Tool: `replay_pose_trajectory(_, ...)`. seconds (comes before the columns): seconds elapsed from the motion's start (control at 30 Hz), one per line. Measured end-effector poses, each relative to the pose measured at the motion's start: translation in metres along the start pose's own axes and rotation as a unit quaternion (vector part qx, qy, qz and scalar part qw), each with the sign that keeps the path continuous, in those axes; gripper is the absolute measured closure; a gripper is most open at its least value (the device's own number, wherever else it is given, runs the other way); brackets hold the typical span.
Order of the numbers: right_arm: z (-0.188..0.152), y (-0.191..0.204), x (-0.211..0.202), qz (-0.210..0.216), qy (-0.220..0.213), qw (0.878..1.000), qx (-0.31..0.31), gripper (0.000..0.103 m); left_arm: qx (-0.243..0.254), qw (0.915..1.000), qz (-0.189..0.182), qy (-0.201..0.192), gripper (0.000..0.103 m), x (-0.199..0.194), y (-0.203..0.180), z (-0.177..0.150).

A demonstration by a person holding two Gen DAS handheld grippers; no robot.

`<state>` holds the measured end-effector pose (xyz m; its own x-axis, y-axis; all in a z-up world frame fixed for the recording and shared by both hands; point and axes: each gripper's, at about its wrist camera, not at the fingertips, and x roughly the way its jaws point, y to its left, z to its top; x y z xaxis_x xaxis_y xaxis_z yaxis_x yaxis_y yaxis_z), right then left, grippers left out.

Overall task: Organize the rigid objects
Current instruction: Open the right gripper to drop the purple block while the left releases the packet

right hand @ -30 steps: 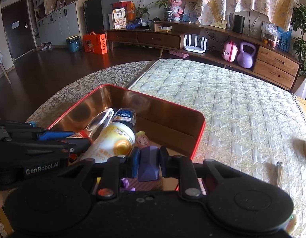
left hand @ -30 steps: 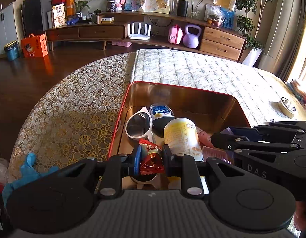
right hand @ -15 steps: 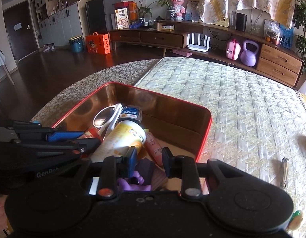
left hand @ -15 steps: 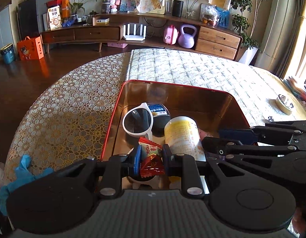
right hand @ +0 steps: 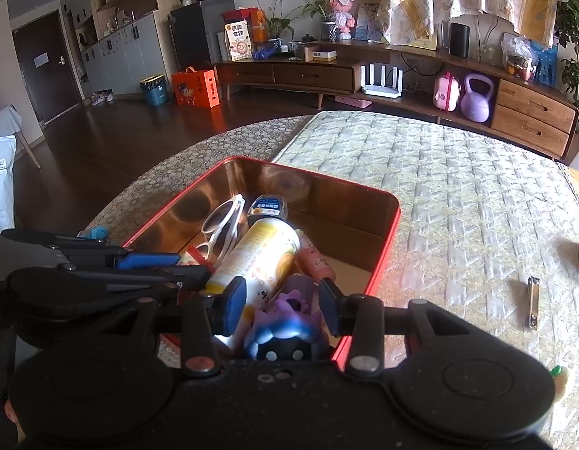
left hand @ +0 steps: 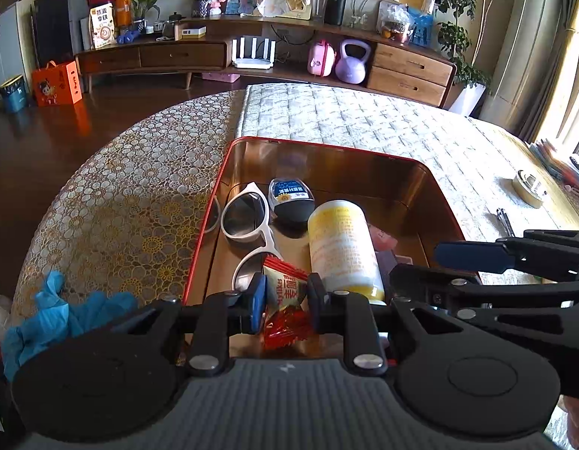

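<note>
In the left view, my left claw (left hand: 285, 298) squeezes a red snack packet (left hand: 285, 300) over the red tin (left hand: 326, 148), beside the white sunglasses (left hand: 248, 221) and yellow bottle (left hand: 340, 247).

In the right view, my right claw (right hand: 280, 307) is opening. The purple toy (right hand: 285, 322) sits loose between its fingers, inside the tin on the bed (right hand: 458, 195).

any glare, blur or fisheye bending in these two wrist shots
Left wrist view: hard window glare washes out the right edge, and the tin has a mirror-like wall with blurry reflections; the bed curves strongly. Right wrist view: softer light, the cabinet line bows, and the purple toy close to the lens is slightly soft.
</note>
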<state>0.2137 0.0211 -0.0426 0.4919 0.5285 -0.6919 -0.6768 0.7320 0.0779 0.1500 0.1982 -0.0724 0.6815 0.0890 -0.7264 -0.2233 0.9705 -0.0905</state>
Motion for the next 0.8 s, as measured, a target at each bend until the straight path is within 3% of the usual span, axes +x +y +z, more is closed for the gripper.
replay_pose_trajectory(0.3,-0.006,-0.002,-0.019,0.006,-0.012,1.000,0.017,0.054,0.004,0.9999,-0.009,-0.007,0.075,-0.018,-0.004,-0.006)
replay_pose_trajectory(0.47,-0.010,-0.004,-0.031,0.006,-0.020,0.999,0.025,0.048,0.000,0.9997,-0.017,-0.018,0.050,-0.030,-0.007,-0.010)
replay_pose_trajectory(0.8,-0.024,-0.011,-0.066,0.010,-0.044,0.998,0.039,0.028,0.010,0.9991,-0.026,-0.033,0.047,-0.056,-0.020,-0.014)
